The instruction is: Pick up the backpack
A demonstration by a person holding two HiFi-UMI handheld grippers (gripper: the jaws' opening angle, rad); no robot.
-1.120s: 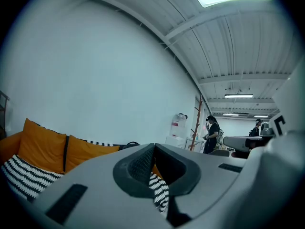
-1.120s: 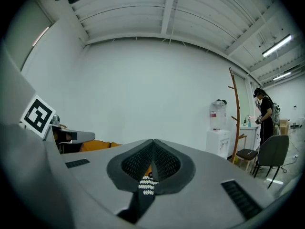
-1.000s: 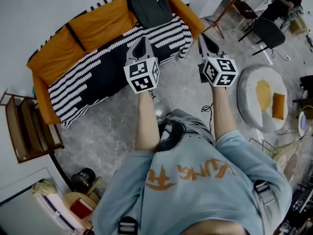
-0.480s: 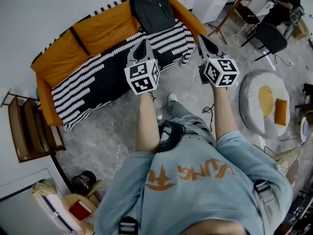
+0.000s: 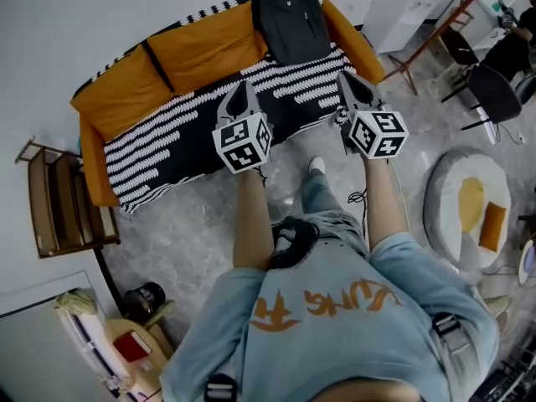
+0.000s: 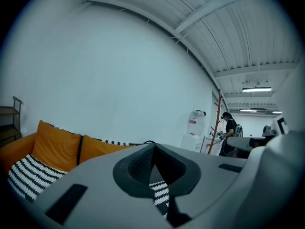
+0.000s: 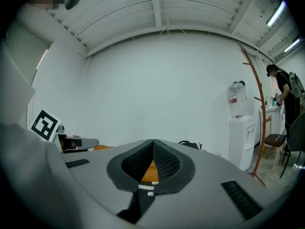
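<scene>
A black backpack [image 5: 291, 22] leans upright against the back cushion at the right end of an orange sofa [image 5: 194, 50], on a black-and-white striped throw [image 5: 180, 128]. My left gripper [image 5: 239, 92] hangs shut and empty over the throw's front edge, short of the backpack and left of it. The right gripper [image 5: 347, 82] is shut and empty too, just right of and below the backpack. In the right gripper view only the backpack's top [image 7: 190, 145] shows over the closed jaws. In the left gripper view its handle [image 6: 148, 141] peeks above the jaws.
A wooden side shelf [image 5: 63, 203] stands left of the sofa. A wooden ladder frame [image 5: 435, 36], a dark chair [image 5: 494, 90] and a round floor cushion [image 5: 469, 203] lie to the right. A water dispenser [image 7: 240, 132] stands by the wall, with a person [image 7: 285, 97] beyond it.
Both grippers have moved forward toward the sofa together with the person, who has stepped closer. The backpack now sits nearer to the gripper tips. Both stay shut.
</scene>
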